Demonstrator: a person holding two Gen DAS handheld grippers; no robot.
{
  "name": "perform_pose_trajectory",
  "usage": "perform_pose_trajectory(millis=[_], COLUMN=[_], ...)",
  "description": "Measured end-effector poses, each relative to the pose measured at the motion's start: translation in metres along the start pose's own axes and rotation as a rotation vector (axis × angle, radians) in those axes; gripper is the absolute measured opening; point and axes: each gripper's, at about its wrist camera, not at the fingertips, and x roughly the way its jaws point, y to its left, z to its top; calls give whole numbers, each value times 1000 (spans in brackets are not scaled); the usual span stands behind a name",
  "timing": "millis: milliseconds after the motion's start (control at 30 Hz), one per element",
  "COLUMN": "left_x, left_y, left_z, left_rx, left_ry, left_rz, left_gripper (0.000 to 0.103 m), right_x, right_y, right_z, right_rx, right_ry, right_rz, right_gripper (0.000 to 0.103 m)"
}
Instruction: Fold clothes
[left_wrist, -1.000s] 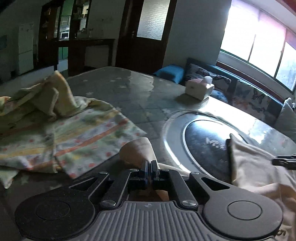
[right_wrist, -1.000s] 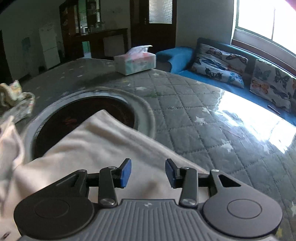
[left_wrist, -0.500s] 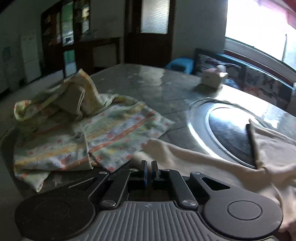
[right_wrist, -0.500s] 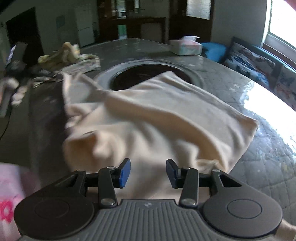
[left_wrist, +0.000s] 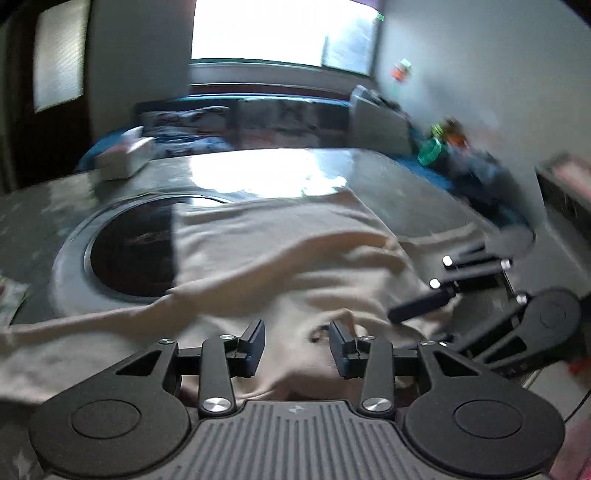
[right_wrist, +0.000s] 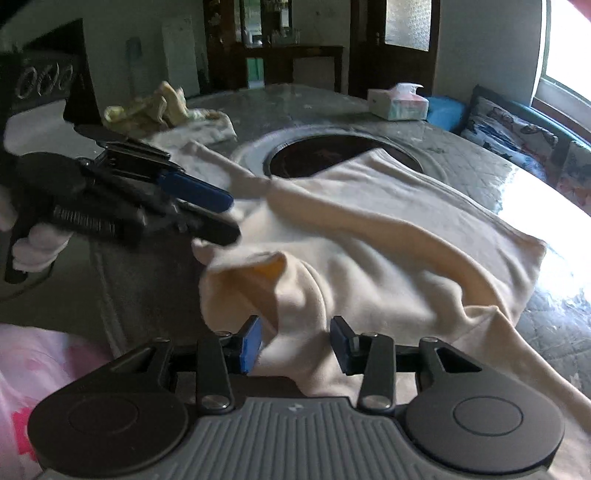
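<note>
No brand or readable writing shows; the only marks are pale loops on a dark panel (right_wrist: 44, 79) at the far left of the right view, too blurred to read.

The table (right_wrist: 476, 155) is round, under a grey quilted cover with small stars and a glossy sheen that throws back window glare. At its middle sits a dark round plate (right_wrist: 332, 153) inside a wide silvery ring. A tissue box (right_wrist: 399, 103) stands near the far edge. Behind it runs a blue sofa (right_wrist: 447, 110) with butterfly-print cushions under a bright window; dark wooden doors and a cabinet fill the back wall.

The shirt (right_wrist: 388, 236), cream, soft and knit-looking, lies rumpled across the near half of the table, one edge overlapping the plate, a long fold running diagonally across it. A pile (right_wrist: 155, 107) of pale yellow printed clothes sits well apart on the far left side.

The left gripper (left_wrist: 295, 341) hovers over the shirt, jaws wide apart and holding nothing. The right gripper (right_wrist: 295, 343) is likewise spread wide, empty, with a bunched hump of shirt lying between its blue pads (right_wrist: 251, 345). A white-gloved hand (right_wrist: 38, 245) grips the left tool's handle.
</note>
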Motion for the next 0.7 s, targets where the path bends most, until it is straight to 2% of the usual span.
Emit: perform_pose_trajectory(millis=[67, 167, 200, 267, 367, 533, 700], left_x=[10, 24, 29, 31, 26, 14, 22], left_y=[-8, -21, -25, -24, -22, -26, -29], left_z=[-1, -3, -4, -5, -4, -6, -18], left_rx=[47, 117, 140, 160, 168, 209, 243], left_ry=[19, 49, 58, 61, 47, 32, 114], left_rz=[-14, -35, -43, -57, -96, -167, -230], left_gripper=[42, 40, 31, 13, 3, 1, 1], right_x=[1, -2, -3, -7, -15, -25, -35], right_y=[2, 3, 1, -1, -2, 3, 8], right_z=[-2, -5, -6, -7, -9, -17, -26], right_rx=[-2, -5, -1, 8, 13, 1, -11], right_ry=[9, 9, 7, 1, 3, 41, 79], right_rz=[-10, -28, -35, -39, -23, 28, 79], right_gripper=[38, 20, 11, 8, 6, 5, 8])
